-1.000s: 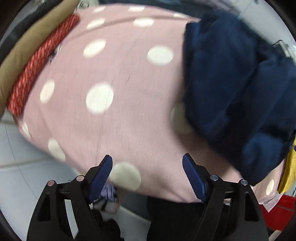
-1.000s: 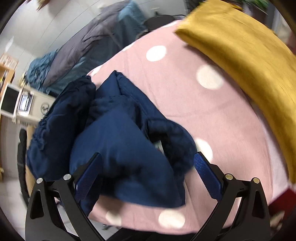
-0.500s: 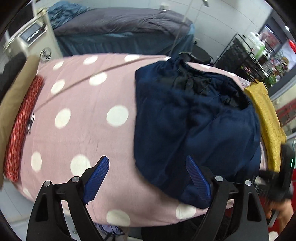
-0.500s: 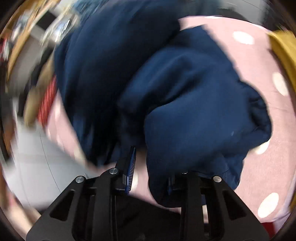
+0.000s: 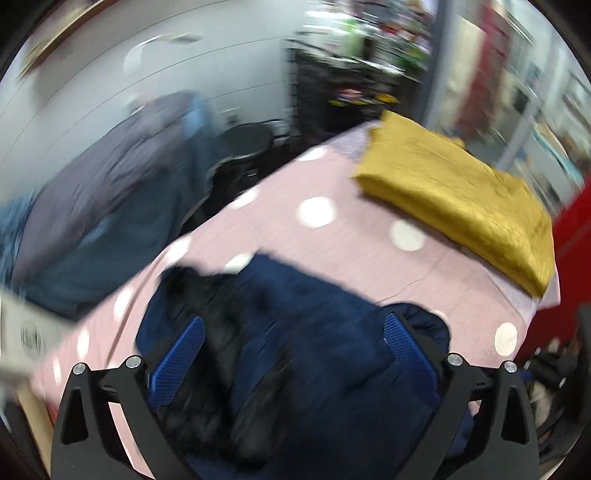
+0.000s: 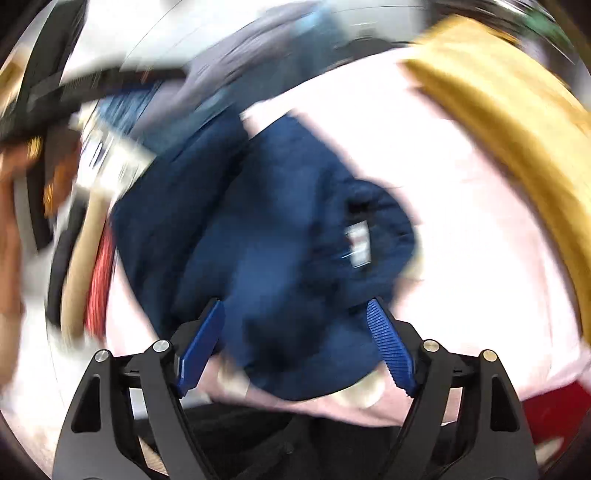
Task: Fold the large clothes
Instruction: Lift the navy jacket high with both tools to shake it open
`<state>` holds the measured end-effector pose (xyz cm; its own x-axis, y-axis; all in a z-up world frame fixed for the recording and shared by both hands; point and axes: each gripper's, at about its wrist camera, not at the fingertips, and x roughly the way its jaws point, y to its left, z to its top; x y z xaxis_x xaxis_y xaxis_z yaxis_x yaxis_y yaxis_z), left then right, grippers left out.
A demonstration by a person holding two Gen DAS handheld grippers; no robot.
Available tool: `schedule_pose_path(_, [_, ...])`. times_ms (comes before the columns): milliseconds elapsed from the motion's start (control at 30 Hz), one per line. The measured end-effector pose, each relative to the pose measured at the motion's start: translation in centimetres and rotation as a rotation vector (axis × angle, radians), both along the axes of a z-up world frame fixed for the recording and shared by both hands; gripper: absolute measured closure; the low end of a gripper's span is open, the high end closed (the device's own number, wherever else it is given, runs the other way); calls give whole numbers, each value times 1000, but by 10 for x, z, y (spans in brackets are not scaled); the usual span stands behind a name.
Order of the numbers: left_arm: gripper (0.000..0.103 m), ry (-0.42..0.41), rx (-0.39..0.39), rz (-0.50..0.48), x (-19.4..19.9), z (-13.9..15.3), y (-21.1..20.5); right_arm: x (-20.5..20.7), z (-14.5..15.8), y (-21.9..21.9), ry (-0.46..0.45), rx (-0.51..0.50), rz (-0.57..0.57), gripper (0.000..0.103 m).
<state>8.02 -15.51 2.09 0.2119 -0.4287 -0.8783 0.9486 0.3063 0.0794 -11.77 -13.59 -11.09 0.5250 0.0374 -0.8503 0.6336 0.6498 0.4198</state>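
Your left gripper (image 5: 291, 347) and right gripper (image 6: 295, 341), fingers spread and empty, hover over the crumpled navy garment (image 5: 295, 332) beside the folded yellow cloth (image 5: 458, 199), seeking an edge.

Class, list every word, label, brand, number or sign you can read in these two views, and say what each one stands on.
No text can be read in either view.
White tag on the navy garment: print too blurred to read.
Round emblem on the white appliance at the left edge: too blurred to read.
Shelf items in the background: too small and blurred.
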Motion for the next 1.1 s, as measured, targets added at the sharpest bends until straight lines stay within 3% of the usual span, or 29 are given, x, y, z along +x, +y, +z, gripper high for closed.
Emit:
schedule_pose_path(100, [7,25,113,-115,-24,-39,-58,-19,-34,-42,24,105,-172,24])
schedule_pose_path(167, [7,14,244,-196,-41,-87,-94,-25,-63,-60,1,220,-221,24])
schedule_pose_path(367, [15,-26,535,-332,-73,-198,-117,-10,-130,-40,106,413,-99,24])
schedule_pose_path(433, [21,-42,616,-343,-75,-228,-118,-7,-153,-25,179,481,-91,24])
schedule_pose_path(500, [27,-95,651,-351,-75,-246,-119,-8,-168,-19,178,581,-107,24])
schedule_pose_path(567, [31,-89,633,-343,-73,-251,-121,-10,-179,-15,149,681,-126,24])
schedule_pose_path(667, [48,-56,609,-334,-74,-257,-128,-9,-201,-11,120,833,-153,27])
schedule_pose_path(700, [51,-66,611,-336,-76,-260,-129,-7,-209,-8,109,893,-163,35])
schedule_pose_path(733, [53,-86,607,-349,-82,-263,-128,-7,-212,-6,111,918,-175,61])
schedule_pose_path(767, [59,-99,601,-357,-85,-263,-128,-6,-212,-4,122,913,-199,69])
schedule_pose_path(833, [79,-99,557,-330,-86,-253,-124,3,-199,0,125,831,-151,83])
schedule_pose_path(867, [84,-72,532,-307,-84,-247,-121,8,-189,1,123,781,-123,85])
schedule_pose_path(967, [89,7,431,-190,-63,-221,-112,29,-129,2,50,536,-6,89])
schedule_pose_path(1100, [92,51,217,-32,-24,-152,-78,49,-56,2,-58,318,41,90])
